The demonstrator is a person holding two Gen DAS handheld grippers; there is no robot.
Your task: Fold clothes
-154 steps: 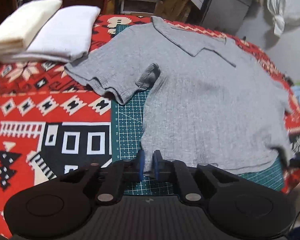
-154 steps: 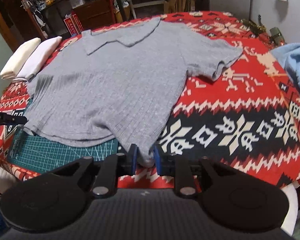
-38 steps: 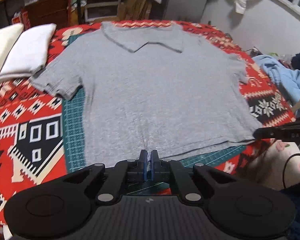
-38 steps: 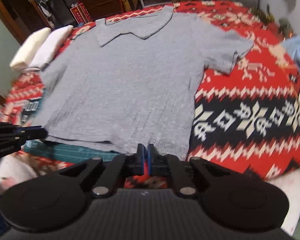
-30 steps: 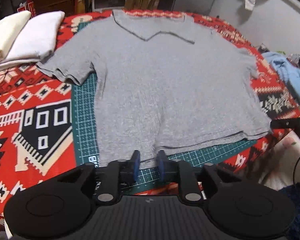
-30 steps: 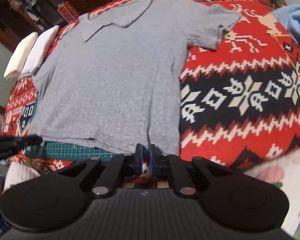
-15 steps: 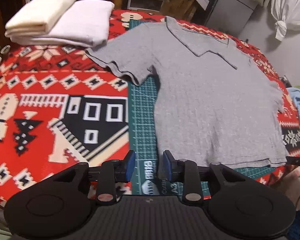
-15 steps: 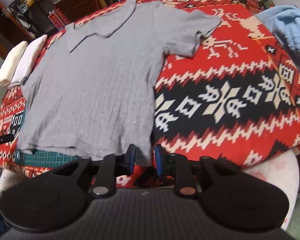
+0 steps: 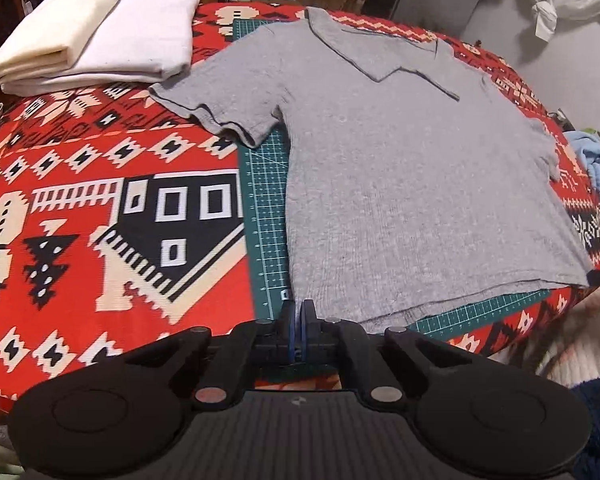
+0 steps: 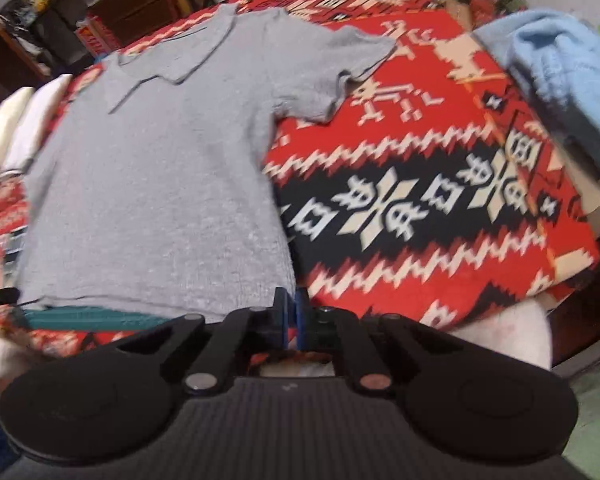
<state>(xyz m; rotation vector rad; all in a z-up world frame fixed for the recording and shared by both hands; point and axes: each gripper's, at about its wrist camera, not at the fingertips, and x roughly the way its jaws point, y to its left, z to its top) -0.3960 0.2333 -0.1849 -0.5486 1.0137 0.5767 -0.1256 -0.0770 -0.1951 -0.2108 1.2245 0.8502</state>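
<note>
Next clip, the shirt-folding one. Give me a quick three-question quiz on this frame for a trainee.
1. What lies directly under the gray shirt? A) a green cutting mat B) bare wood C) a cardboard sheet
2. True or false: the shirt's collar lies on the edge nearest the claws.
3. Fill in: the left claw and the right claw are each closed at a corner of the shirt's ____.
Key: 1 A; 2 false, the collar is at the far edge; 3 hem.
</note>
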